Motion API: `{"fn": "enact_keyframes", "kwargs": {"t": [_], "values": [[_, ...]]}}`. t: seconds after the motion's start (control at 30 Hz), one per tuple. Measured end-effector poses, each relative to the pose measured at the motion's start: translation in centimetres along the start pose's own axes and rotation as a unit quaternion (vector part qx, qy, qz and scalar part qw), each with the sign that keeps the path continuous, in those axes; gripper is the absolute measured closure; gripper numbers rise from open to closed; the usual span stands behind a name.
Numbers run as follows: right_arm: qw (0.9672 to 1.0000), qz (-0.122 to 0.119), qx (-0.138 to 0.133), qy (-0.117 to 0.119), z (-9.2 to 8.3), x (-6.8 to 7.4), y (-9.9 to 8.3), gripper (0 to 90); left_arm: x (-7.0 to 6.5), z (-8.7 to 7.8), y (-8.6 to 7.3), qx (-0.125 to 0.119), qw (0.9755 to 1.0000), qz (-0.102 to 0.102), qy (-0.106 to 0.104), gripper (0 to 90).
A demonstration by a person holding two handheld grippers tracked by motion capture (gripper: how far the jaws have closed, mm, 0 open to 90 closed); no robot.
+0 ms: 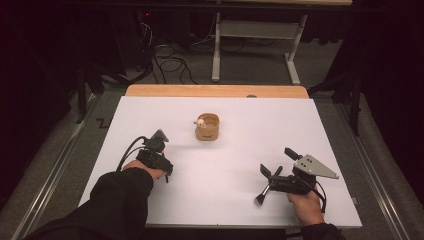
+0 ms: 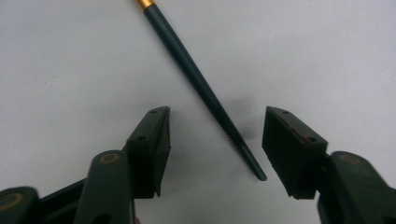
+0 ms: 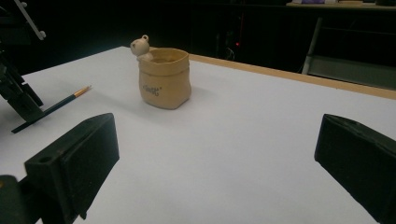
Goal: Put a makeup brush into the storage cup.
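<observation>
Left gripper view: our left tool (image 2: pixel 215 140) is spread around a dark paintbrush handle (image 2: pixel 201 88) on the bench (image 2: pixel 70 60). Our right tool (image 3: pixel 215 163) gapes too, a bear-trimmed pot (image 3: pixel 163 79) at its eleven o'clock.

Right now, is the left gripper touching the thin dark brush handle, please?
Apart. In the left gripper view the left gripper is open, and white table shows between the brush handle and each jaw.

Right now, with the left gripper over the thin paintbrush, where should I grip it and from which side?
Probably grip the slim dark handle near its tapered end, coming straight down. It lies flat on the white table between the open left gripper jaws, crossing the gap diagonally.
</observation>
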State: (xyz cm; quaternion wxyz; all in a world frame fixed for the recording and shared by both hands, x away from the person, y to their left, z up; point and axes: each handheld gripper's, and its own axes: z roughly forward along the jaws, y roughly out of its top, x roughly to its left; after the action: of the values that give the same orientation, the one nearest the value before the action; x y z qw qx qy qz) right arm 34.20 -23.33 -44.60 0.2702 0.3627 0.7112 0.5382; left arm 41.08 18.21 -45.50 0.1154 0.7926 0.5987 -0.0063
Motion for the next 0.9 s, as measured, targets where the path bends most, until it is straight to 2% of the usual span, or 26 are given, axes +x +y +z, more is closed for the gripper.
{"fn": "enact_keyframes", "kwargs": {"t": [0.13, 0.2, 0.4, 0.67, 0.9], "values": [[1.0000, 0.000, -0.001, -0.001, -0.04, -0.04, 0.01, 0.5, -0.47, 0.26, -0.01, 0.008, 1.0000, 0.006, 0.001, 47.0], [1.0000, 0.000, -0.001, -0.002, -0.04, -0.07, 0.00, 0.5, -0.69, 0.34, -0.02, 0.008, 0.9999, 0.008, 0.010, 48.4], [1.0000, 0.000, -0.001, -0.002, -0.02, -0.03, 0.00, 0.5, -0.91, 0.42, -0.28, 0.001, 0.9991, 0.021, 0.037, 60.1], [1.0000, 0.001, 0.001, 0.000, 0.04, -0.02, -0.02, 0.5, -0.89, 0.42, -0.36, -0.001, 0.9988, 0.030, 0.039, 61.8], [1.0000, 0.001, 0.001, -0.001, 0.06, -0.09, -0.05, 0.5, -0.32, 0.29, -0.52, -0.006, 0.9988, 0.035, 0.035, 70.7]]}}
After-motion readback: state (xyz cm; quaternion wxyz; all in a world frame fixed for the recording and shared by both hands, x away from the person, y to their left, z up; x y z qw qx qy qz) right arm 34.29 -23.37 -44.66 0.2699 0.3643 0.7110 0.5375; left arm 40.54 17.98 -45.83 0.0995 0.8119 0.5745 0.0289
